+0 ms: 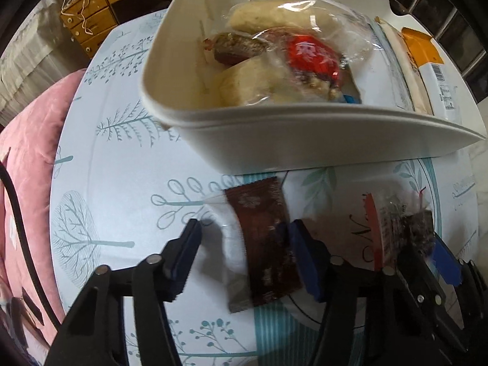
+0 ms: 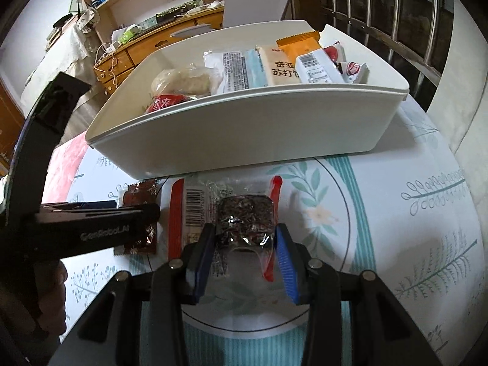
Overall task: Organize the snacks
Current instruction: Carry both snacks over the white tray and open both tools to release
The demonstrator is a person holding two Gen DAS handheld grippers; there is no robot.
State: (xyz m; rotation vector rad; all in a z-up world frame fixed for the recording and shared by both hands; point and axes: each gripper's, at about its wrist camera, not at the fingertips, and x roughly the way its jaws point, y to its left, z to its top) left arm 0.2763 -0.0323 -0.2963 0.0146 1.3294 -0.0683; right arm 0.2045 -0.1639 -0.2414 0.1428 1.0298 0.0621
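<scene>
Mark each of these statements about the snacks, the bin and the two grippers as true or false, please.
1. The white bin already holds several snacks. True.
2. The left gripper has its fingers on either side of a dark red packet that lies on the table. True.
3. The right gripper is above the bin. False: it is low over the tablecloth, in front of the bin, with its fingers on either side of a clear packet with red edges.
4. The bin has a lid on it. False: it is open at the top.
5. An orange packet is inside the bin. True.
</scene>
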